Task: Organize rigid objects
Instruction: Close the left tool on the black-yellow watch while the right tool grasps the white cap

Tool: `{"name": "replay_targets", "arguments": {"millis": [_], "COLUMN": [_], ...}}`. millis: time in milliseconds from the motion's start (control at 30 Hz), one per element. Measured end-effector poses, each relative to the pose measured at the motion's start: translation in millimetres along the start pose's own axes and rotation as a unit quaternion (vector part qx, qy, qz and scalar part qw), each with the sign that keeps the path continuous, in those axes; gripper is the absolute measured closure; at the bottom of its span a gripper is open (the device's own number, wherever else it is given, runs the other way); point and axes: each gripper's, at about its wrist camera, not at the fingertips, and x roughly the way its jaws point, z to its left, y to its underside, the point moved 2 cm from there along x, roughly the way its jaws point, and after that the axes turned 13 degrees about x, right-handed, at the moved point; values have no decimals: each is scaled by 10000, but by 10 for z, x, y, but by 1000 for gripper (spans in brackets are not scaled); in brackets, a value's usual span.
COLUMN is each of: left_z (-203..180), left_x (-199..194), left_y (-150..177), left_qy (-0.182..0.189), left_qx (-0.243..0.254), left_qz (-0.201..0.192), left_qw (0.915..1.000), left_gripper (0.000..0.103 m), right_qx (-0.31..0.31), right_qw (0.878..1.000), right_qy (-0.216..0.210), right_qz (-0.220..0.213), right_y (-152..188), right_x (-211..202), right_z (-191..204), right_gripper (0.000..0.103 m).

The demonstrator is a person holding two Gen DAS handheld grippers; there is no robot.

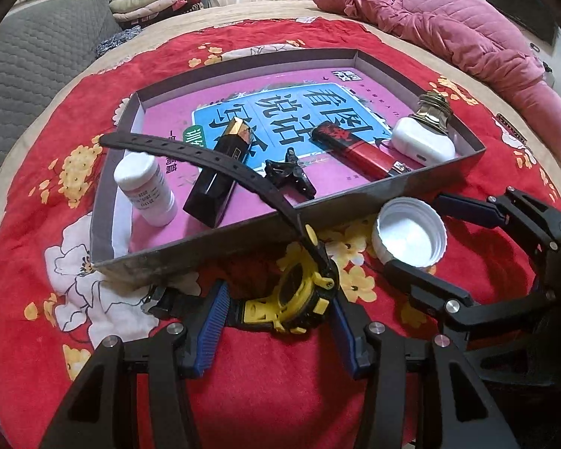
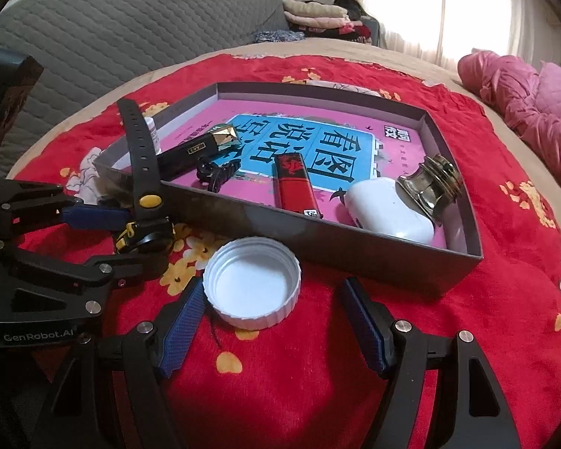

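Note:
A yellow and black watch [image 1: 299, 299] lies on the red blanket in front of the grey tray [image 1: 243, 239]; its strap leans over the tray's near wall. My left gripper [image 1: 276, 321] is open with its blue pads on either side of the watch body. A white bottle cap [image 2: 252, 280] lies open side up beside the tray. My right gripper [image 2: 273, 321] is open around the cap, left pad touching its rim. The right gripper also shows in the left wrist view [image 1: 430, 232], and the left gripper in the right wrist view [image 2: 104, 235].
The tray holds a white pill bottle [image 1: 146, 191], a black and gold box [image 1: 220, 176], a black clip [image 1: 288, 172], a red lighter [image 1: 351, 146], a white earbud case [image 1: 422, 140] and a brass piece [image 1: 434, 112]. A pink quilt [image 1: 448, 26] lies behind.

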Motion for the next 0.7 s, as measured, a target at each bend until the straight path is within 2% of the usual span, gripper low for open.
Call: {"name": "replay_targets", "arguments": {"millis": [267, 333, 400, 500, 700], "left_z": [15, 2, -27, -93, -120], "left_x": [60, 71, 74, 62, 5], "left_y": [-29, -37, -43, -43, -37], "left_qy": [76, 81, 112, 34, 25], "left_qx": [-7, 0, 40, 181, 231], "left_qz": [5, -1, -34, -91, -163], "left_qw": [10000, 10000, 9999, 9998, 9996], "left_gripper": [57, 58, 66, 72, 79], "right_qx": [11, -24, -132, -253, -148], "right_qw": [10000, 9999, 9997, 9994, 9991], "right_qy": [-93, -153, -184, -223, -374], "right_qz": [-13, -26, -70, -83, -117], "right_y": [-23, -24, -22, -14, -47], "right_x": [72, 70, 47, 32, -33], "right_z": [-12, -1, 34, 82, 61], "right_gripper": [29, 39, 51, 51, 51]}}
